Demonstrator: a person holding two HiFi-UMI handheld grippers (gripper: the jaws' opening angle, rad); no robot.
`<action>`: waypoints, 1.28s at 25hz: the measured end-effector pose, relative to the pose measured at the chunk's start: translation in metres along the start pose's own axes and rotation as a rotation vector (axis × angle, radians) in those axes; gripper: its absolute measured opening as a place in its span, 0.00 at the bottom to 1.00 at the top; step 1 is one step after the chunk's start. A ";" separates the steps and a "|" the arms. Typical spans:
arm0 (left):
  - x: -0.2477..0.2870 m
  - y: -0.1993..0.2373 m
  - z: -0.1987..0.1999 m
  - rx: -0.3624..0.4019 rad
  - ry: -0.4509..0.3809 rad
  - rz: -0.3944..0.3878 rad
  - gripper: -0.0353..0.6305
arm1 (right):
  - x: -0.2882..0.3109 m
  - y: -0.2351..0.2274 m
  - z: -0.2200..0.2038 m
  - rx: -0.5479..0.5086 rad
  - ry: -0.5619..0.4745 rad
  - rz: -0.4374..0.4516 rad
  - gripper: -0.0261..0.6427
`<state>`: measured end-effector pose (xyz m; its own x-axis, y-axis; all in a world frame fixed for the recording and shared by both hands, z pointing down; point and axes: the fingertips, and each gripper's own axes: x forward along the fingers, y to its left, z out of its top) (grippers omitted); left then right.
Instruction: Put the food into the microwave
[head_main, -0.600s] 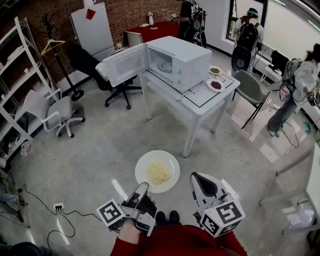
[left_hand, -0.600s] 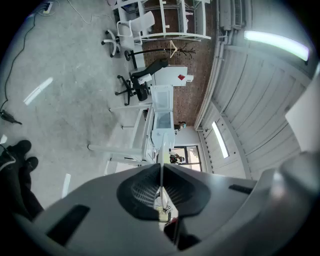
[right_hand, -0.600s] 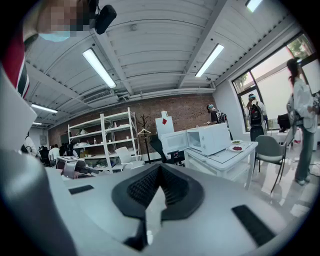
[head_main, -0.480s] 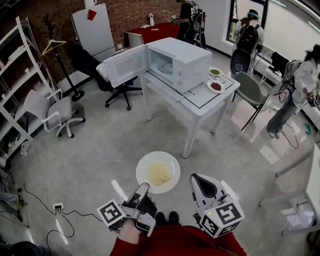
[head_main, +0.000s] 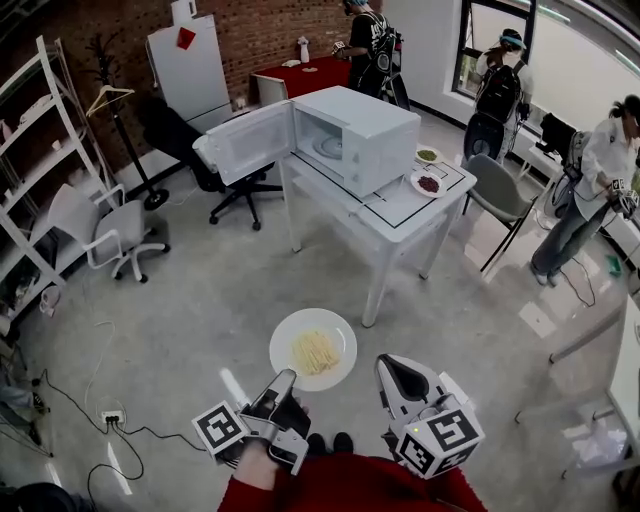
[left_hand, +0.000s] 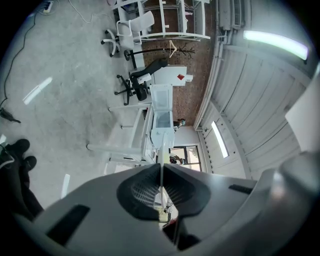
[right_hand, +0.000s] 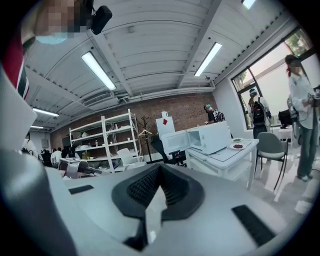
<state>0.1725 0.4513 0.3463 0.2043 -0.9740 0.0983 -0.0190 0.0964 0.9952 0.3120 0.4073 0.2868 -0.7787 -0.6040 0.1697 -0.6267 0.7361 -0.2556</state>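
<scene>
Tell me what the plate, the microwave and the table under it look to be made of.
Plate: white, smooth, faint sheen; likely glazed ceramic, possibly melamine. Microwave: flat white casing, probably painted sheet metal. Table: glossy white top with thin black lines, glass or laminate; slim white legs look like painted metal.

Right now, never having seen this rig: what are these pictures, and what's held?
No robot here: a person carries a two-jaw gripper in each hand. The head view looks down from the person's head; the two gripper views look along each gripper's jaws. The left gripper is clamped on the rim of a plate of noodles. The right gripper is shut and empty. Ahead, a microwave stands door open on a white table, beside two small dishes.
</scene>
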 end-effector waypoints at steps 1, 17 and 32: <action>0.002 -0.001 0.002 0.004 -0.004 -0.002 0.09 | 0.002 -0.002 0.001 0.002 -0.001 0.005 0.06; 0.049 -0.025 0.043 0.042 -0.097 -0.039 0.09 | 0.043 -0.036 0.033 -0.044 -0.016 0.017 0.06; 0.167 -0.021 0.162 0.026 -0.034 -0.034 0.09 | 0.208 -0.066 0.060 -0.043 0.010 -0.022 0.06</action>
<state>0.0485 0.2530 0.3416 0.1721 -0.9830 0.0637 -0.0381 0.0580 0.9976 0.1932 0.2149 0.2824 -0.7651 -0.6169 0.1848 -0.6439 0.7356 -0.2102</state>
